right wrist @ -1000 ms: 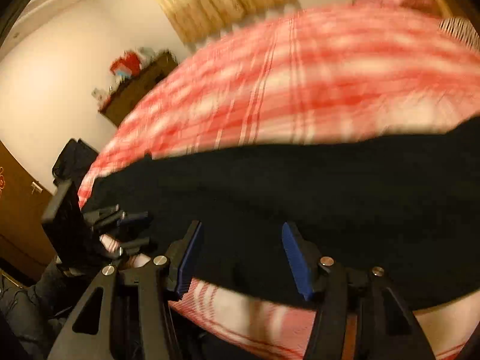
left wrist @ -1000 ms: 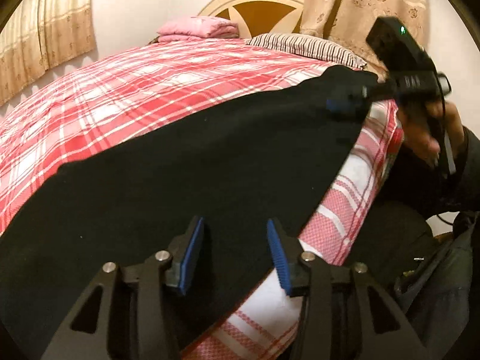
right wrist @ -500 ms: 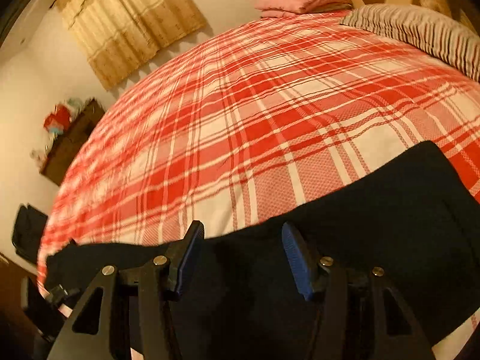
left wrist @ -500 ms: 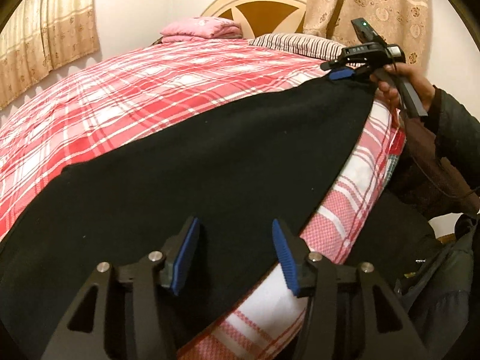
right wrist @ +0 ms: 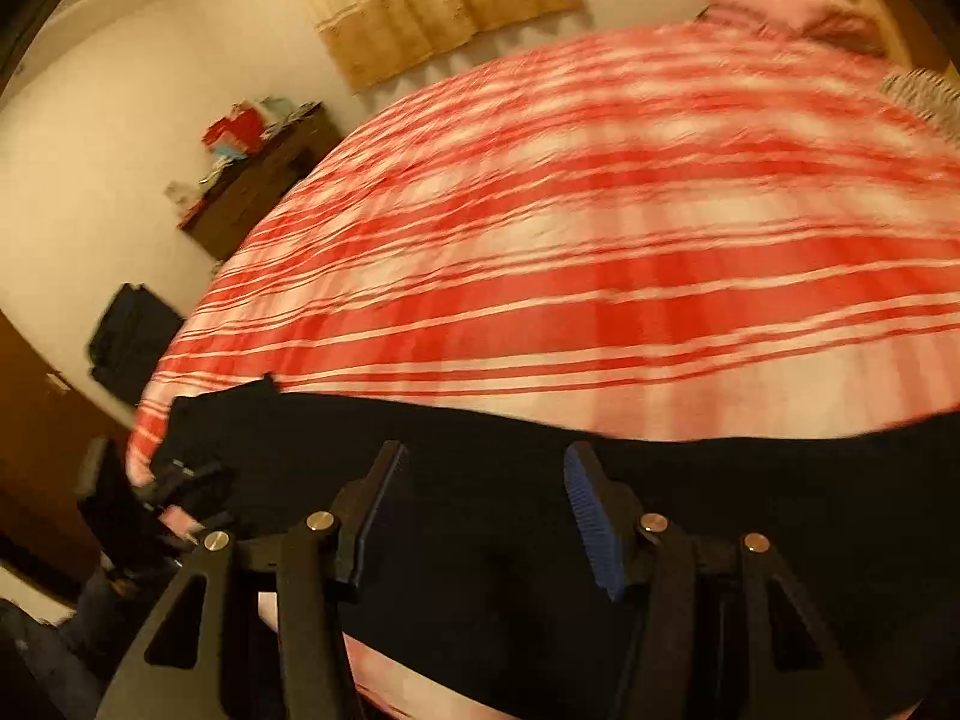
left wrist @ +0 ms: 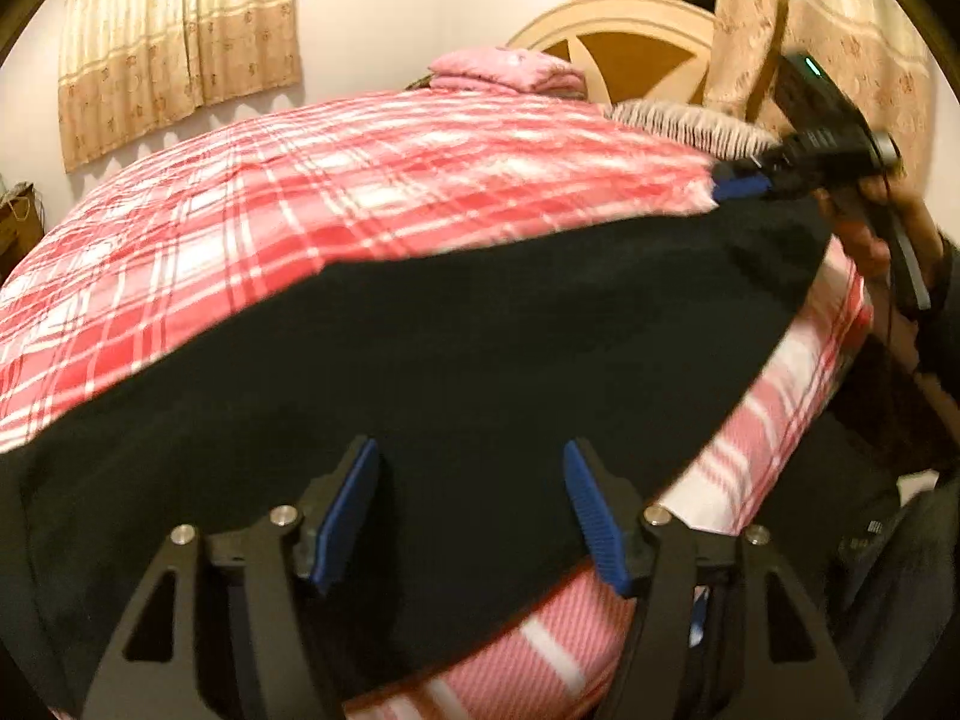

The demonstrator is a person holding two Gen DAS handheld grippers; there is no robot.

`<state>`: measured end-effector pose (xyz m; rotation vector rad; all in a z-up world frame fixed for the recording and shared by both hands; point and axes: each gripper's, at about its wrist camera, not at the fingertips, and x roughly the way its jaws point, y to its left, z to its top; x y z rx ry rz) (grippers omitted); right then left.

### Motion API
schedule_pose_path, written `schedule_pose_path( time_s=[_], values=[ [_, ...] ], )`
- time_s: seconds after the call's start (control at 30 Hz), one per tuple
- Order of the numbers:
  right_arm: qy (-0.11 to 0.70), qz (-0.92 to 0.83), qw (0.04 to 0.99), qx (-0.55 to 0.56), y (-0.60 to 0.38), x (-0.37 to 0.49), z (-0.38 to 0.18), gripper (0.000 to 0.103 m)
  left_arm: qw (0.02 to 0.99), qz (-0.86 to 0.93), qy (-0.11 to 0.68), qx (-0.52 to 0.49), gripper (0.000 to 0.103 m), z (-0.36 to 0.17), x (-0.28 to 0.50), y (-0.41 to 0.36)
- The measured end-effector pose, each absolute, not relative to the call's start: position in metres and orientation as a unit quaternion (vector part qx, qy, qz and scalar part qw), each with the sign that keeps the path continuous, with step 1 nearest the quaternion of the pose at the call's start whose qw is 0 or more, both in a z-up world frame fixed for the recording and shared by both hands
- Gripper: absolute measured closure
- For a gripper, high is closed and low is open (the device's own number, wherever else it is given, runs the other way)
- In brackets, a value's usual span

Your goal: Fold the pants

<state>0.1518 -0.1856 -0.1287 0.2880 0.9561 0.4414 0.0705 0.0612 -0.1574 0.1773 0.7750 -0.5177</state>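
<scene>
Black pants (left wrist: pixel 456 360) lie spread flat along the near edge of a bed with a red and white plaid cover (left wrist: pixel 300 198). My left gripper (left wrist: pixel 471 516) is open and empty, its blue pads just above the pants near the bed's edge. My right gripper (right wrist: pixel 483 516) is open and empty over the far end of the pants (right wrist: pixel 540 540). In the left wrist view the right gripper (left wrist: pixel 741 183) hovers at the pants' far corner by the pillow. In the right wrist view the left gripper (right wrist: pixel 180 474) shows at the other end of the pants.
A striped pillow (left wrist: pixel 690 123), folded pink bedding (left wrist: pixel 504 69) and a wooden headboard (left wrist: pixel 624 42) sit at the head of the bed. Curtains (left wrist: pixel 180 42) hang behind. A dark dresser (right wrist: pixel 264 174) with clutter and a black bag (right wrist: pixel 132 342) stand beyond the bed's foot.
My right gripper swung its view from the head of the bed toward the foot, with motion blur. My left gripper shifted slightly. Both stay open; the pants lie as before.
</scene>
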Motion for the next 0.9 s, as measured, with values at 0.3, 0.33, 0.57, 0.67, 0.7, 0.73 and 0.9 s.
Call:
schedule_pose_path(
  time_s=[0.3,0.33,0.57,0.67,0.7,0.73,0.9],
  values=[
    [0.479,0.351,0.794,0.128,-0.038,0.212,-0.143,0.047,0.907,-0.216,0.352,0.089,0.037,-0.143,0.071,0.086],
    [0.484,0.359,0.785,0.142,-0.027,0.223,-0.147,0.047,0.910,-0.204,0.349,0.090,0.036,-0.141,0.072,0.093],
    [0.534,0.368,0.740,0.179,0.032,0.272,-0.179,0.049,0.922,-0.126,0.358,0.074,0.036,-0.146,0.076,0.151],
    [0.548,0.376,0.725,0.180,0.046,0.272,-0.190,0.059,0.921,-0.111,0.370,0.061,0.036,-0.159,0.072,0.170],
    [0.549,0.381,0.722,0.179,0.048,0.271,-0.191,0.060,0.923,-0.113,0.363,0.062,0.036,-0.161,0.069,0.171],
    [0.550,0.386,0.719,0.177,0.051,0.269,-0.192,0.063,0.924,-0.114,0.360,0.068,0.036,-0.162,0.068,0.169],
    [0.546,0.402,0.710,0.190,0.060,0.266,-0.194,0.098,0.924,-0.111,0.356,0.087,0.030,-0.165,0.069,0.161]
  ],
)
